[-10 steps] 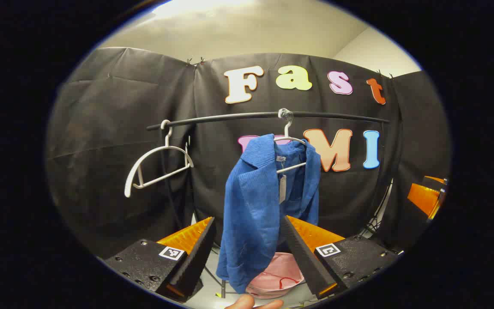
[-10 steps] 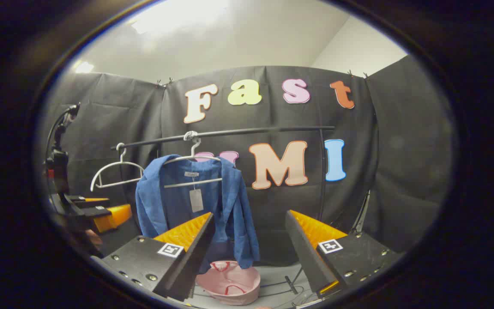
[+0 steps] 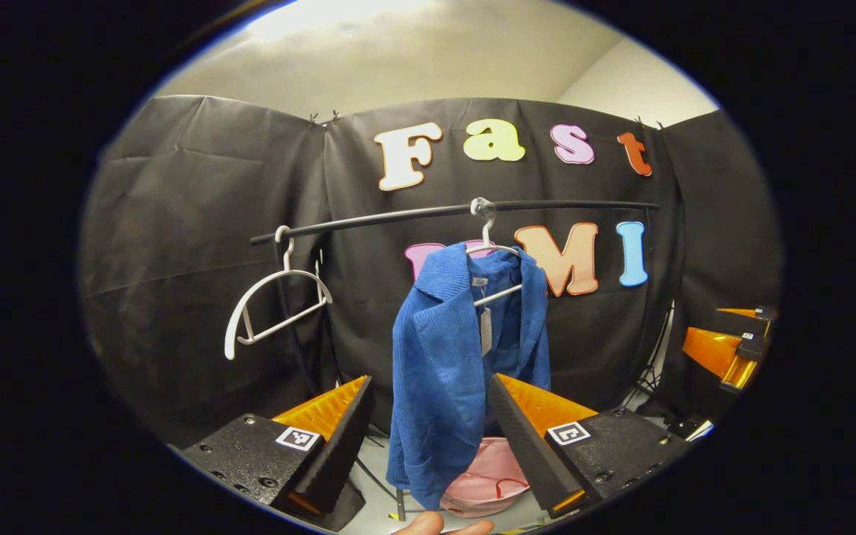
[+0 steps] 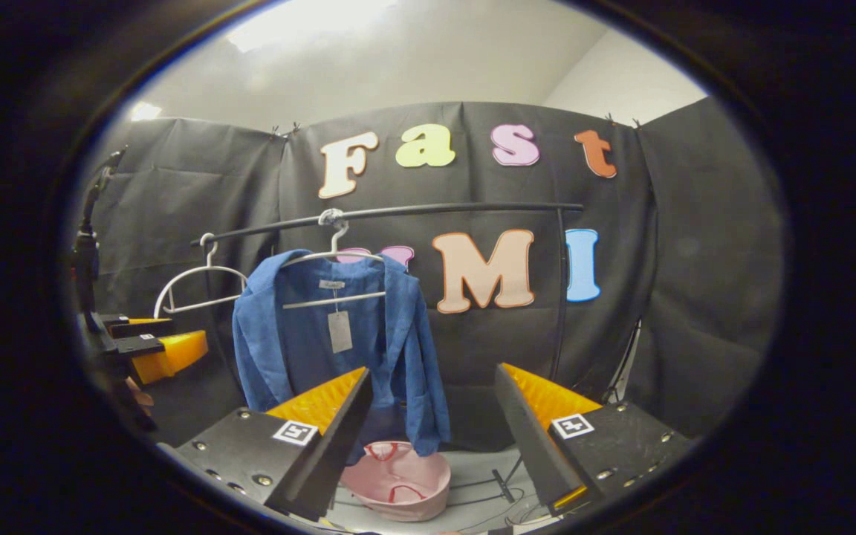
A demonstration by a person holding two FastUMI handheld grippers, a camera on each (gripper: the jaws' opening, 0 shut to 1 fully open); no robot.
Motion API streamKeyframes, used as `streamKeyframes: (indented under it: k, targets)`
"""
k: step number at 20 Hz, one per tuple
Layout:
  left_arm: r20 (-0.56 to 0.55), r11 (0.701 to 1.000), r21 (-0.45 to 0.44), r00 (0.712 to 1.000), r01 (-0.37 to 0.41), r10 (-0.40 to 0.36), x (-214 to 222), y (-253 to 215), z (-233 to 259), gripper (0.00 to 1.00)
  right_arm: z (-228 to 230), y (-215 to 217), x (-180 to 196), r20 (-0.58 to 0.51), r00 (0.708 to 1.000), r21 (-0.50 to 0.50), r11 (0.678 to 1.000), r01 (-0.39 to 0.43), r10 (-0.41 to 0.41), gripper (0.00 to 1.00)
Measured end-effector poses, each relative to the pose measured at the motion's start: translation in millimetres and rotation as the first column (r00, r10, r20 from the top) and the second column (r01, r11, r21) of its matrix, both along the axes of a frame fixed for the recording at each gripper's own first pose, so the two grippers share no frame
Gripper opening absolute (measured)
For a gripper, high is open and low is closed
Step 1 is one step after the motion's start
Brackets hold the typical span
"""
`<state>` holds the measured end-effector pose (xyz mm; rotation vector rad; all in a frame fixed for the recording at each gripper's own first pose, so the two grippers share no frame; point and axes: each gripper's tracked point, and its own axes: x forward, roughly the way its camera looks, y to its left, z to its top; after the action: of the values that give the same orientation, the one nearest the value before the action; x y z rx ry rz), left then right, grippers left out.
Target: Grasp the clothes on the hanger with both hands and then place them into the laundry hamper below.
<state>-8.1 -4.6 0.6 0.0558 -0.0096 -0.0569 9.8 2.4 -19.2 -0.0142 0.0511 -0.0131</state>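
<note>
Blue ribbed knit jacket [image 3: 465, 349] drapes from a thin wire hanger [image 4: 333, 256]; both claws released.

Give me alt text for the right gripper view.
A blue jacket hangs on a white hanger from a black rail, above a pink laundry hamper. The right claw is open, short of it; an empty white hanger hangs leftward.
</note>
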Motion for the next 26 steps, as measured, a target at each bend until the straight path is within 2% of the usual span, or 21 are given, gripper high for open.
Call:
streamKeyframes:
  k: [5,9,10,11,13,15,18,19,20,21,25,26]
  targets:
    - [-0.033,0.998,-0.044,0.999,0.041,-0.043,1,-20,-13,1.00,-4,-2,0,0.000,1.000,0.020,1.000,0.010,-0.010,0.99]
    - [-0.035,0.997,-0.044,0.997,0.061,-0.063,6,-37,-17,1.00,-10,-13,-4,-0.016,0.999,0.035,0.999,0.031,-0.030,0.99]
    - [-0.040,0.997,-0.041,0.997,0.059,-0.061,7,-39,-18,0.96,-11,-17,-5,-0.018,0.999,0.046,0.998,0.038,-0.037,0.99]
    - [-0.038,0.997,-0.040,0.997,0.063,-0.065,9,-43,-19,0.96,-10,-20,-9,-0.016,0.999,0.059,0.997,0.043,-0.042,0.99]
    - [-0.037,0.998,-0.033,0.998,0.057,-0.059,14,-47,-21,1.00,-8,-27,-13,-0.006,0.999,0.080,0.996,0.047,-0.046,1.00]
    - [-0.028,0.999,-0.022,0.999,0.043,-0.043,20,-49,-21,1.00,-10,-30,-17,-0.004,0.999,0.090,0.995,0.033,-0.033,0.99]
    - [-0.014,0.999,-0.013,0.999,0.031,-0.031,25,-54,-19,0.99,-13,-50,-23,0.002,0.998,0.087,0.994,0.060,-0.060,0.99]
    - [-0.008,1.000,-0.014,1.000,0.027,-0.027,26,-54,-19,0.95,-13,-54,-25,0.003,0.998,0.092,0.994,0.066,-0.066,0.99]
    - [-0.006,1.000,-0.018,1.000,0.026,-0.026,27,-56,-19,0.99,-15,-61,-25,0.005,0.997,0.091,0.993,0.080,-0.080,0.99]
    - [-0.011,0.999,-0.022,1.000,0.024,-0.025,29,-57,-23,0.95,-18,-67,-25,0.001,0.995,0.091,0.991,0.097,-0.097,0.99]
    - [-0.019,1.000,-0.005,1.000,0.003,-0.003,46,-55,-37,0.95,-25,-74,-26,-0.017,0.991,0.114,0.984,0.136,-0.135,0.99]
    - [-0.023,1.000,0.011,1.000,-0.009,0.009,52,-52,-42,0.99,-29,-72,-25,-0.027,0.991,0.113,0.984,0.136,-0.134,0.99]
